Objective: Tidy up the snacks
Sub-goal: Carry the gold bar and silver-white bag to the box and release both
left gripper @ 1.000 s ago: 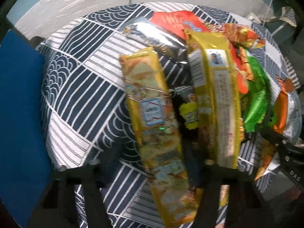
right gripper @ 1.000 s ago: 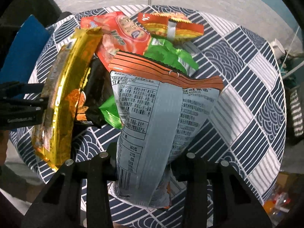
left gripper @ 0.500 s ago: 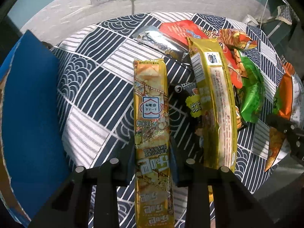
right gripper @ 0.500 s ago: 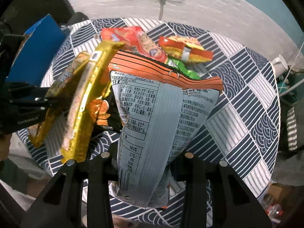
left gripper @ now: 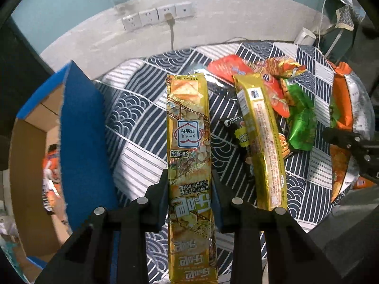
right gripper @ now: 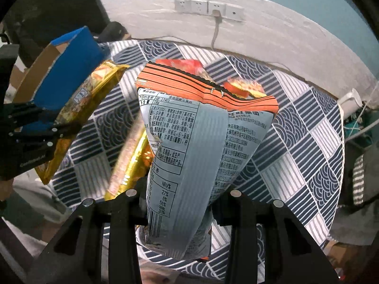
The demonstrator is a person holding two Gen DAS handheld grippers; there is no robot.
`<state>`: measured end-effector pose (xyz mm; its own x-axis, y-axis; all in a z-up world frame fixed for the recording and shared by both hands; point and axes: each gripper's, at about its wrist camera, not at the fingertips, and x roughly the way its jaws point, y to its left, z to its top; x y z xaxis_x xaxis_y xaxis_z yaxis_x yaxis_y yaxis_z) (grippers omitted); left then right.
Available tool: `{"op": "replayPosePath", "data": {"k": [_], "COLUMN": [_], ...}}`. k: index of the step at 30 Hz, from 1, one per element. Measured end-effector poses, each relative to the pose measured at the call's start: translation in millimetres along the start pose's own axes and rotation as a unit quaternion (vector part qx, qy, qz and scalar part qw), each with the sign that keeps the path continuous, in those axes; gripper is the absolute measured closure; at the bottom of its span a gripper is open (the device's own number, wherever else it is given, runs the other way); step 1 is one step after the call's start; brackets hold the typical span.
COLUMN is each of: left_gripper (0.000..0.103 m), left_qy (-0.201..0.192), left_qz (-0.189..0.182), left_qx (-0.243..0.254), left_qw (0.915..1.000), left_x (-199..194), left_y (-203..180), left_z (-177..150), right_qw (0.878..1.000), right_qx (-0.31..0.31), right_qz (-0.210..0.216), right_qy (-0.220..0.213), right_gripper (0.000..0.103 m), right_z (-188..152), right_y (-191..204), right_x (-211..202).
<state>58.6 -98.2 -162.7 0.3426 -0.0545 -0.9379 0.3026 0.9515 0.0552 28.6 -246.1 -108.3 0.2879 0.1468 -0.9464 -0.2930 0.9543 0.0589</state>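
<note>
My left gripper [left gripper: 188,179] is shut on a long gold snack pack [left gripper: 187,127], held lengthwise above the patterned tablecloth [left gripper: 142,118]. In the right wrist view, that same gold pack [right gripper: 87,99] hangs beside the blue box. My right gripper [right gripper: 180,196] is shut on a grey-and-orange snack bag [right gripper: 201,130], held upright with its printed back facing the camera. A second gold pack [left gripper: 260,137] leans on the snack pile between the two grippers.
An open blue cardboard box [left gripper: 80,127] stands at the table's left edge, with some packets inside. A red bag [left gripper: 232,67], a green pack [left gripper: 300,118] and a black pack [left gripper: 234,127] lie on the cloth. Wall sockets [left gripper: 156,17] and a cable are behind the table.
The left jaws closed on the long gold pack and lifted it off the cloth. Both grippers rose with their packs. The box's open inside came into view at the left.
</note>
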Motion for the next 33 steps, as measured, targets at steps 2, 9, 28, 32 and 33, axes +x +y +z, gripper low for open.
{"op": "replayPosePath", "data": {"k": [2, 9, 28, 32, 33], "left_gripper": [0.072, 0.071, 0.071, 0.071, 0.071], "left_qy": [-0.008, -0.029, -0.067, -0.076, -0.079], "left_qz": [0.002, 0.009, 0.025, 0.028, 0.03], "left_qx": [0.004, 0.009, -0.007, -0.011, -0.011], "left_qw": [1.0, 0.9995, 0.9974, 0.9966, 0.9964], "left_x": [-9, -38, -81, -91, -93], "left_y": [-1, 6, 46, 54, 56], "left_z": [-2, -8, -24, -27, -28], "right_qw": [1.0, 1.0, 0.995, 0.993, 0.993], "right_qx": [-0.004, -0.023, -0.09, -0.103, -0.105], "right_qz": [0.002, 0.008, 0.029, 0.035, 0.036], "right_qy": [-0.005, -0.018, -0.041, -0.044, -0.044], "right_gripper": [0.067, 0.067, 0.067, 0.067, 0.067], "right_z": [1, 8, 42, 51, 52], "right_y": [5, 24, 89, 104, 107], "right_x": [-4, -16, -36, -38, -39]}}
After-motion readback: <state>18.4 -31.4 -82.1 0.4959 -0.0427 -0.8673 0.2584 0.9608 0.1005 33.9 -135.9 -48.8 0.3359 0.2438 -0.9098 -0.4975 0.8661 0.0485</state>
